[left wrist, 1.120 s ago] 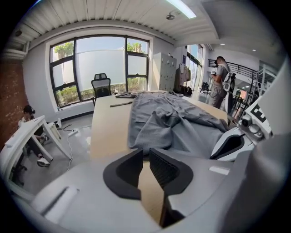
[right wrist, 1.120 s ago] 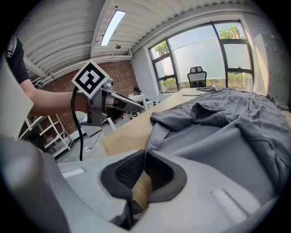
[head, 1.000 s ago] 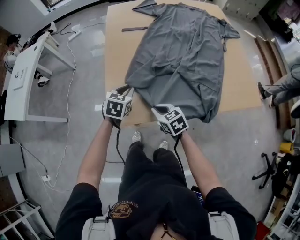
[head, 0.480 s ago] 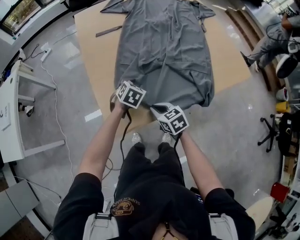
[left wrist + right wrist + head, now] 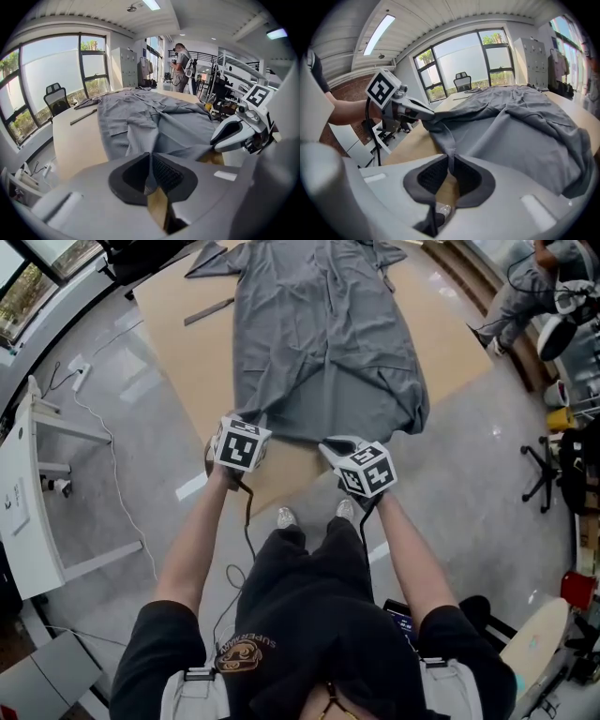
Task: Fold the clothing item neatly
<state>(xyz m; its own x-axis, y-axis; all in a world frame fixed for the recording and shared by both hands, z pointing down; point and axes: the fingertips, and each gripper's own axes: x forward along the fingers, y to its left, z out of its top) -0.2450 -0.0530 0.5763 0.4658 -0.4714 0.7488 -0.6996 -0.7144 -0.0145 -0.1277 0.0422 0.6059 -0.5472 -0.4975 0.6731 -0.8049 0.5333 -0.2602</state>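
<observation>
- left gripper [image 5: 150, 174] jaws just closed on shirt [image 5: 323, 343] hem [image 5: 302, 434]; thin bite, may slip on lift
- right gripper [image 5: 451, 169] pinching hem, just eased slightly; same risk

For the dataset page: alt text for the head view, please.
From above, a person pinches the near hem of a grey short-sleeved shirt, spread on a wooden table, with two grippers. The jaws of the left gripper have just closed on the fabric; those of the right gripper are shut on it.
</observation>
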